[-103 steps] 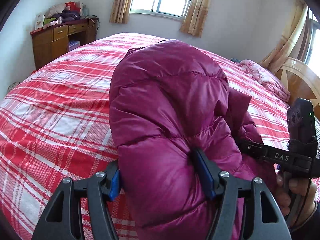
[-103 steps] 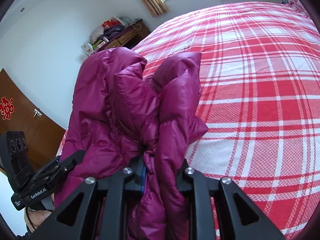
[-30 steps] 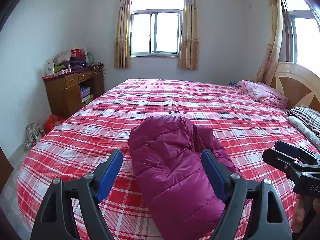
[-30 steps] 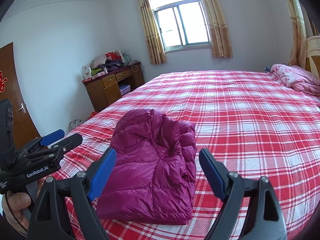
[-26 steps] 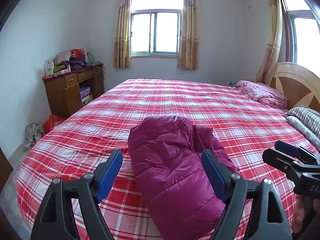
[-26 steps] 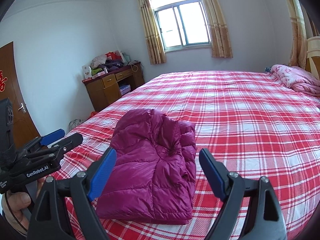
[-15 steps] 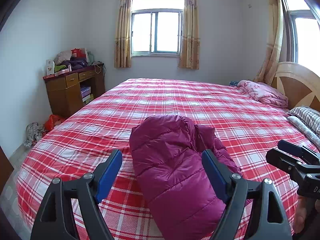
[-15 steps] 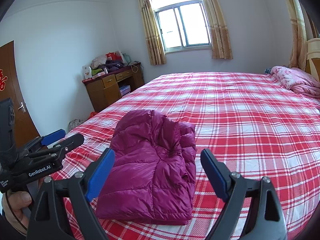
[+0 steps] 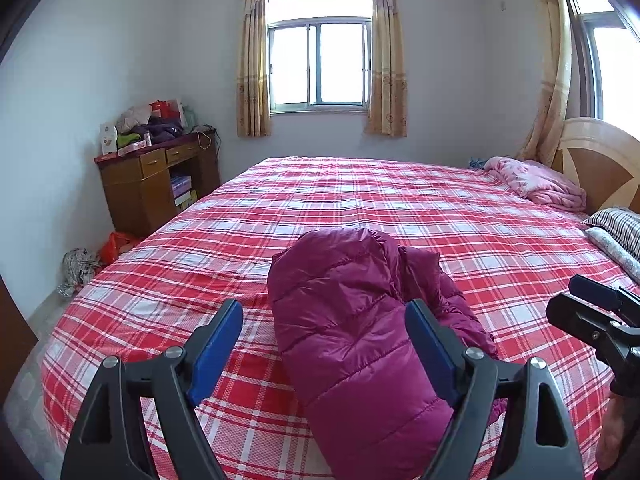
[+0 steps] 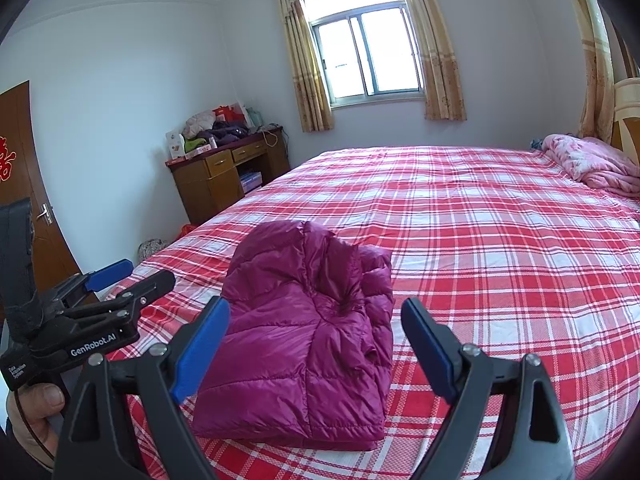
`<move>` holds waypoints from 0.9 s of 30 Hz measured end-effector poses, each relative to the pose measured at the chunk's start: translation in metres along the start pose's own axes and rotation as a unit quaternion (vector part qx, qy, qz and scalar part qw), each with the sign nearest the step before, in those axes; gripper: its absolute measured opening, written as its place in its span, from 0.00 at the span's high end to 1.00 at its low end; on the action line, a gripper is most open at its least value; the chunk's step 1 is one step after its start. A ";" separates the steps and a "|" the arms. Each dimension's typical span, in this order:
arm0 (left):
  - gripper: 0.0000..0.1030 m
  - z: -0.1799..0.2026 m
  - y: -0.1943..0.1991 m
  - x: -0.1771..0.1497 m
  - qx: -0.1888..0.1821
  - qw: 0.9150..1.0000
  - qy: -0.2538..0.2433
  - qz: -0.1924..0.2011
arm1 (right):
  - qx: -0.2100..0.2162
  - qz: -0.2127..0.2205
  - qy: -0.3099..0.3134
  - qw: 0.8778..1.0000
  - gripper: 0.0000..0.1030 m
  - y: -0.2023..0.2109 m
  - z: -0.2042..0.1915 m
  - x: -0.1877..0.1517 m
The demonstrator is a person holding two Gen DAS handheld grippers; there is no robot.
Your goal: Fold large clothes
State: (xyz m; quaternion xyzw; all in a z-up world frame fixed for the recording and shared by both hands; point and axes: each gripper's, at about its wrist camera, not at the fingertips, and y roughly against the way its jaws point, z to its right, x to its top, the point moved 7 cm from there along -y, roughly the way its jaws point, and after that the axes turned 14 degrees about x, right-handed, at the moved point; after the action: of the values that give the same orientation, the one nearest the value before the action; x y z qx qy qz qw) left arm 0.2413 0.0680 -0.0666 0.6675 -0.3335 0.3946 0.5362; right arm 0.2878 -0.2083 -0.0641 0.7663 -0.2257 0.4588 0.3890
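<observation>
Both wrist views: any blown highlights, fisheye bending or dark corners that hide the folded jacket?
Left wrist view: window panes blown white, walls and curtains bowed, corners black; magenta jacket sharp and evenly lit. Right wrist view: the same washed-out window and curved bed edges; the jacket stays crisp, without glare.

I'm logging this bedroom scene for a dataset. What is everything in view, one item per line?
jacket: one, magenta, folded on the bed's near part
bed: one, red and white plaid cover
blanket: one, pink, bunched at the bed's far right
pillows: at least two, striped and pale, right edge
headboard: one, wood
desk: one, brown, cluttered top, left wall
window: one, far wall
curtains: tan, beside the window
door: one, brown, far left
left gripper: blue pads, open
right gripper: blue pads, open
hand: one, holding the left gripper
</observation>
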 end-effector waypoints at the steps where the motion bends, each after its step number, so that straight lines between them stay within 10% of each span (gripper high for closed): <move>1: 0.17 -0.001 0.000 0.000 0.001 1.000 0.003 0.000 | 0.000 0.001 0.002 1.000 0.13 0.001 -0.001 0.000; 27: 0.10 -0.007 -0.004 -0.004 0.014 1.000 0.015 0.004 | 0.004 0.001 0.002 1.000 0.13 0.000 -0.005 -0.002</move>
State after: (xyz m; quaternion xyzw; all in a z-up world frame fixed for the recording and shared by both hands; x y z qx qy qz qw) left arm 0.2419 0.0757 -0.0711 0.6675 -0.3220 0.4113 0.5306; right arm 0.2842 -0.2041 -0.0646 0.7669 -0.2236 0.4615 0.3859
